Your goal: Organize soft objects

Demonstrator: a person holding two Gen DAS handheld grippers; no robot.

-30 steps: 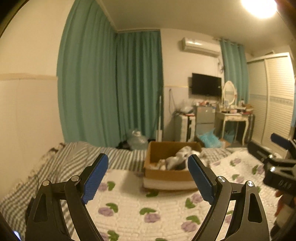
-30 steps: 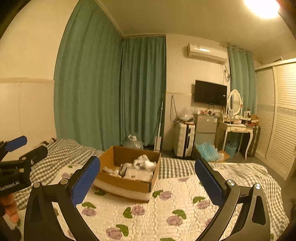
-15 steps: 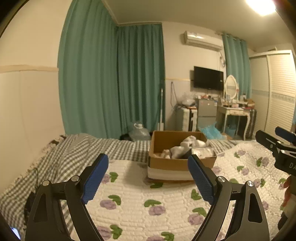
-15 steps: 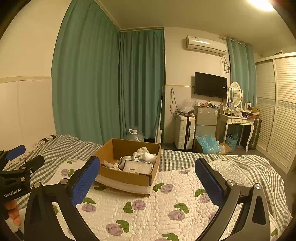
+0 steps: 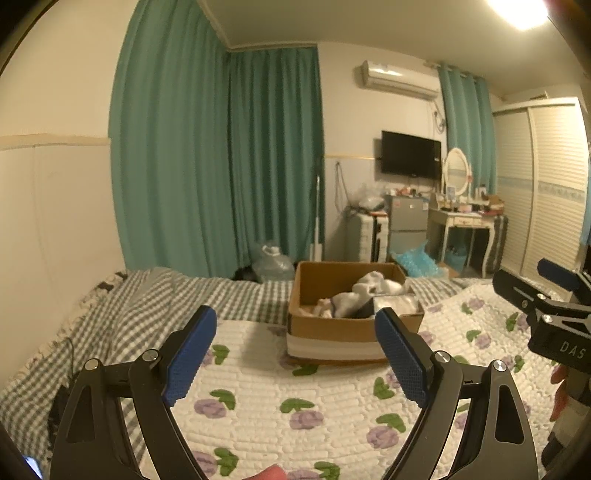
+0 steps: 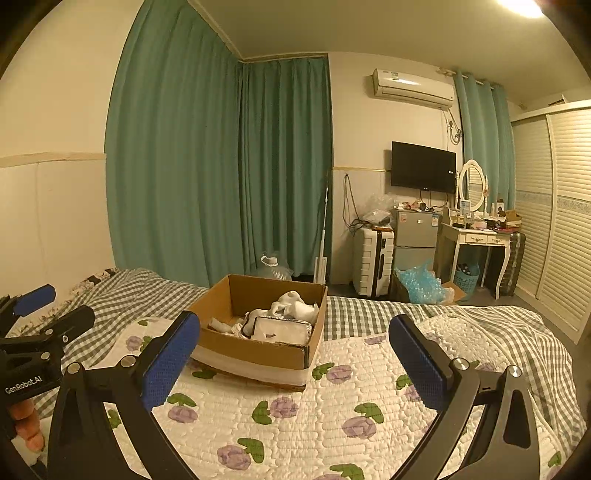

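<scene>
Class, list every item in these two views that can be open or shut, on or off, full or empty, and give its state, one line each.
left gripper: open, holding nothing.
right gripper: open, holding nothing.
cardboard box: open-topped, holding pale soft items.
curtains: drawn shut.
television: screen dark.
ceiling light: on.
wardrobe doors: shut.

I see teal curtains [image 6: 221,166] far off, a brown cardboard box [image 6: 258,350] holding white soft objects [image 6: 295,304], a white quilt [image 6: 314,417] with purple flowers, and a green-checked blanket [image 5: 155,295] at left.
</scene>
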